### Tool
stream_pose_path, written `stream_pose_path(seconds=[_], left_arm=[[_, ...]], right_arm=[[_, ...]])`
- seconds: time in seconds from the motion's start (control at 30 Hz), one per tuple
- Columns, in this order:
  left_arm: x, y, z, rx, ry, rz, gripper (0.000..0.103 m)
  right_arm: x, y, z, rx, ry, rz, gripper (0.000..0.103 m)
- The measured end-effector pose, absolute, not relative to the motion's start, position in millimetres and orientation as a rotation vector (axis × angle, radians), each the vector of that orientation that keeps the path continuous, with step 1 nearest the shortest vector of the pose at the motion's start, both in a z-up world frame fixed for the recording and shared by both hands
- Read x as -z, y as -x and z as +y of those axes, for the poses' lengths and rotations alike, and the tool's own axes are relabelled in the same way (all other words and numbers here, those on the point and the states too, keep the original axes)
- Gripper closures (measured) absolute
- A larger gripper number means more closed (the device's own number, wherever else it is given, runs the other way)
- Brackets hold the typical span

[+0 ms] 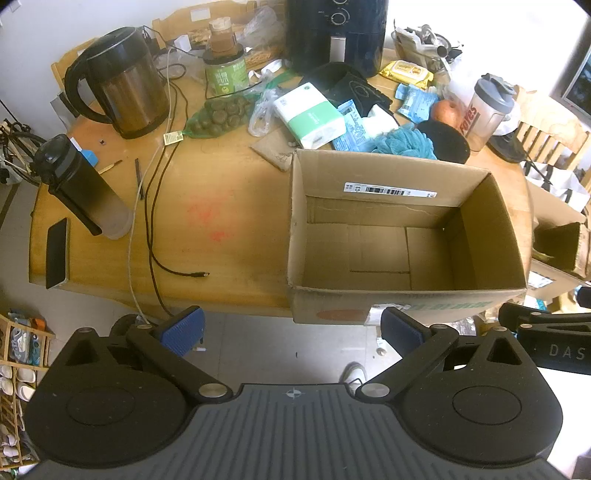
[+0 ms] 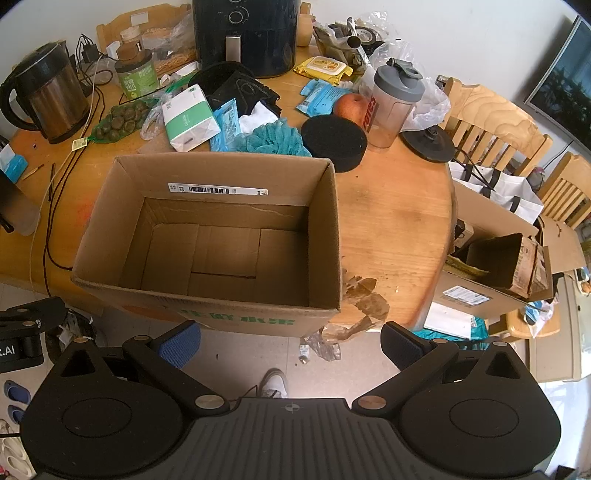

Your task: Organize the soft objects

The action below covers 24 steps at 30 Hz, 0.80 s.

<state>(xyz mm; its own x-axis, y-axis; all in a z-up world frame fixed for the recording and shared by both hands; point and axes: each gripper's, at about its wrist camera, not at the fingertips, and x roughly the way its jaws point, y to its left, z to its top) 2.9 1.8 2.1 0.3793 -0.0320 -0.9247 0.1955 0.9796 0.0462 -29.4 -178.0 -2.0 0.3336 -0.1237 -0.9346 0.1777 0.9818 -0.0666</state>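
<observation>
**Soft objects all still on table, box empty**

Soft objects sit in a cluster just past the far wall of the cardboard box (image 2: 207,236): teal mesh pouf (image 2: 273,138), black round sponge (image 2: 334,142), white folded cloth (image 2: 258,116), green-white tissue pack (image 2: 188,118), black fabric item (image 2: 243,90) further back. Pouf is touching or nearly touching the box's far rim; sponge is just beside the far right corner. Box interior shows bare cardboard, nothing in it. Judging by that, sorting is at the start: zero items placed, everything left to do.

Left gripper (image 1: 291,328) has jaws wide apart, nothing between them, and hangs off the near table edge, near-left of the box. Right gripper (image 2: 290,338) is the same: jaws spread, empty, near side of the box, over floor. Neither touches anything.

Hard clutter mixed in, likely not for the box: kettle (image 2: 48,99), shaker bottle (image 2: 393,105), apple (image 2: 349,105), air fryer (image 2: 245,33). Likely first pick is the pouf or sponge, closest to the box.
</observation>
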Motion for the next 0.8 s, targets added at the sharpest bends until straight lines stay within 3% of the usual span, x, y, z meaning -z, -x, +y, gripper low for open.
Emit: stream_pose_path(seconds=[0.8], left_arm=[[1.1,-3.7,0.4,0.163,-0.156,1.182,0.000]], right_arm=[[3.6,28.4,-177.8,0.198,-0.053,1.220,0.000]])
